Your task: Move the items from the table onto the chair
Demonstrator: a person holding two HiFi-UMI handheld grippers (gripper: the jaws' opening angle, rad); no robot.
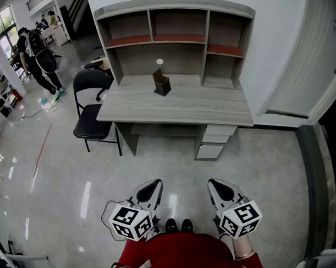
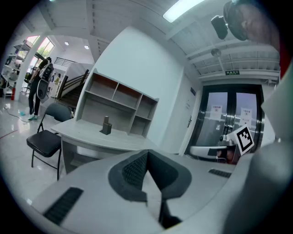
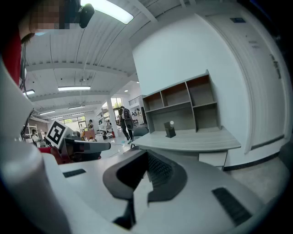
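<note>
A dark brown box-shaped item (image 1: 162, 83) stands on the grey desk (image 1: 213, 107), with a small white round thing (image 1: 159, 62) just behind it. The black folding chair (image 1: 91, 112) stands at the desk's left end, its seat bare. Both grippers hang low, near the person, far from the desk. My left gripper (image 1: 153, 185) is shut with nothing in it, and my right gripper (image 1: 216, 186) is shut and also holds nothing. In the left gripper view the item (image 2: 106, 125) and the chair (image 2: 44, 139) lie far ahead. In the right gripper view the item (image 3: 170, 130) sits far off.
The desk carries a hutch (image 1: 172, 26) of bare shelves, and drawers (image 1: 214, 140) sit under its right side. A white wall and door (image 1: 319, 64) close off the right. A person with a backpack (image 1: 36, 54) stands far left on the glossy floor (image 1: 172, 169).
</note>
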